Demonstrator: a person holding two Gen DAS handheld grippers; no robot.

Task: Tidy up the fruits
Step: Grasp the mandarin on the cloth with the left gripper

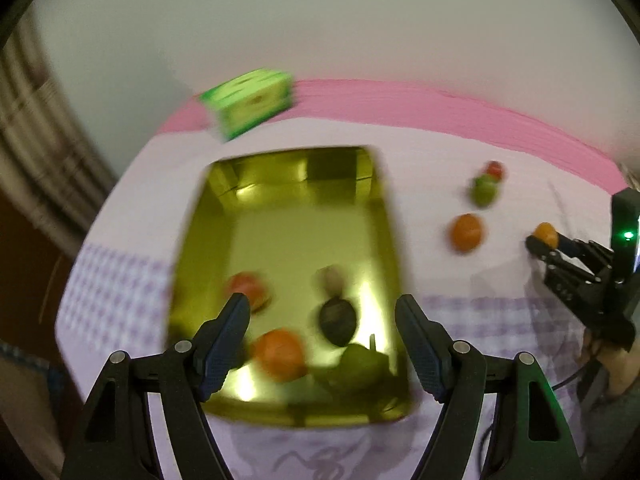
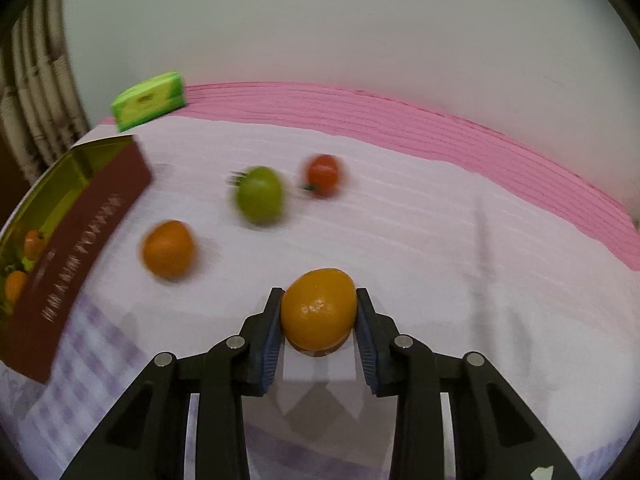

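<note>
My right gripper (image 2: 318,316) is shut on an orange fruit (image 2: 318,314) and holds it just above the cloth; it also shows in the left wrist view (image 1: 542,240). My left gripper (image 1: 322,316) is open and empty above the gold tin box (image 1: 200,280). In the box lie a red fruit (image 1: 250,290), an orange fruit (image 1: 280,354), a dark fruit (image 1: 338,320) and a green fruit (image 1: 362,362). On the cloth lie an orange (image 2: 168,250), a green apple (image 2: 260,194) and a red fruit (image 2: 324,174).
A green carton (image 1: 252,102) stands at the back left near the pink table edge (image 1: 440,110). The box's dark red side wall (image 2: 80,248) faces the right gripper. The table wears a white and lilac checked cloth (image 2: 440,240). A wall stands close behind.
</note>
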